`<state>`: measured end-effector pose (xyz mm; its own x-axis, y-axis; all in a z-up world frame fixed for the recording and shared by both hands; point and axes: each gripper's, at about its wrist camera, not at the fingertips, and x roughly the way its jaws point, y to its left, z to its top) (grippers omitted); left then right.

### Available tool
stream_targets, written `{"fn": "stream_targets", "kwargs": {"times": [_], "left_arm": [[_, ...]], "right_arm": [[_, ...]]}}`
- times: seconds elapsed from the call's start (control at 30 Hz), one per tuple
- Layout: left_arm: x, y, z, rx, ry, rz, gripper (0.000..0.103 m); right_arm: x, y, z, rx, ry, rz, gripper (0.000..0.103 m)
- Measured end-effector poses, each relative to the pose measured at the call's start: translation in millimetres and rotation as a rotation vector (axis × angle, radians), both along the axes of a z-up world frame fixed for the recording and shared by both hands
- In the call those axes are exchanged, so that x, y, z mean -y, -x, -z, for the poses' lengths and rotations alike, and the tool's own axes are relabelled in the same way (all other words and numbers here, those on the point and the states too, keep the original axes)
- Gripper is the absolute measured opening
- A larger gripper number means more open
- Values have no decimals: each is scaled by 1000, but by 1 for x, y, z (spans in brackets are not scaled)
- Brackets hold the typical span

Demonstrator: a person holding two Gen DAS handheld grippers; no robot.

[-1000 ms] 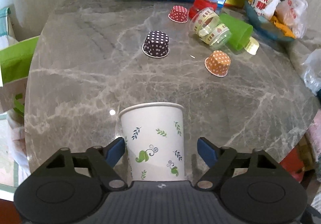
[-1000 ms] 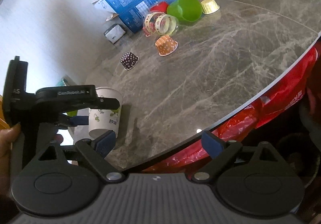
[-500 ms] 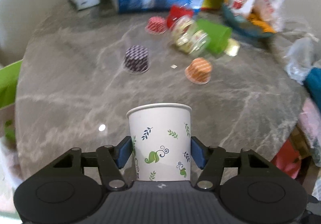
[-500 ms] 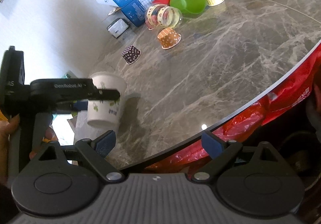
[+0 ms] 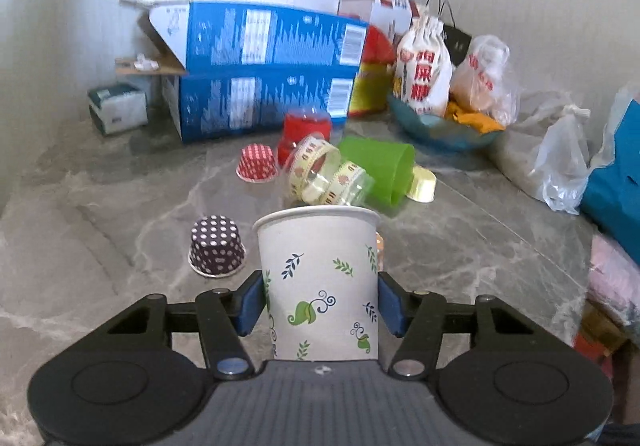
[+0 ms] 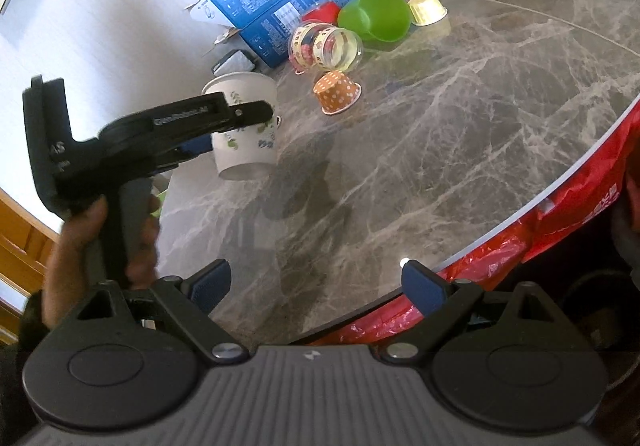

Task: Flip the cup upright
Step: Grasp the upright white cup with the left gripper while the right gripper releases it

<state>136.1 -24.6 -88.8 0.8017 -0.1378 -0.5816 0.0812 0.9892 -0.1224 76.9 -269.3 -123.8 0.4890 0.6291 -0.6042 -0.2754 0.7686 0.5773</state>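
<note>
A white paper cup (image 5: 320, 282) with green and blue leaf prints sits between the blue pads of my left gripper (image 5: 320, 306), which is shut on its sides. The cup is held in the air above the grey marble table (image 6: 440, 134), wide rim up. In the right wrist view the cup (image 6: 244, 138) hangs clear of the table, slightly tilted, with the left gripper (image 6: 224, 126) clamped on it. My right gripper (image 6: 316, 284) is open and empty over the table's near edge.
Small upturned baking cups stand on the table: dark dotted (image 5: 217, 246), red (image 5: 257, 162), orange (image 6: 338, 92). A clear jar (image 5: 328, 178), green cup (image 5: 380, 166), gold foil cup (image 6: 430, 8), blue boxes (image 5: 260, 74) and bags (image 5: 424, 66) crowd the back.
My left gripper closed on the cup and lifted it off the table, moving it toward the middle. The right gripper stayed open and nearly still.
</note>
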Motion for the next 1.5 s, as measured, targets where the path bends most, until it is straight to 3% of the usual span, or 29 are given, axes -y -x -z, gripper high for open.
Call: {"fn": "stream_targets", "kwargs": {"times": [0.77, 1.17, 1.43, 1.5], "left_arm": [[-4, 77, 27, 147, -7, -46, 65], [-1, 155, 47, 342, -55, -53, 64], [-10, 199, 70, 507, -28, -66, 66], [-12, 201, 77, 505, -14, -88, 66]], "right_arm": [[8, 29, 3, 67, -39, 37, 94], [11, 51, 8, 126, -63, 48, 94], [11, 67, 29, 134, -54, 57, 94], [11, 71, 34, 134, -52, 61, 94]]}}
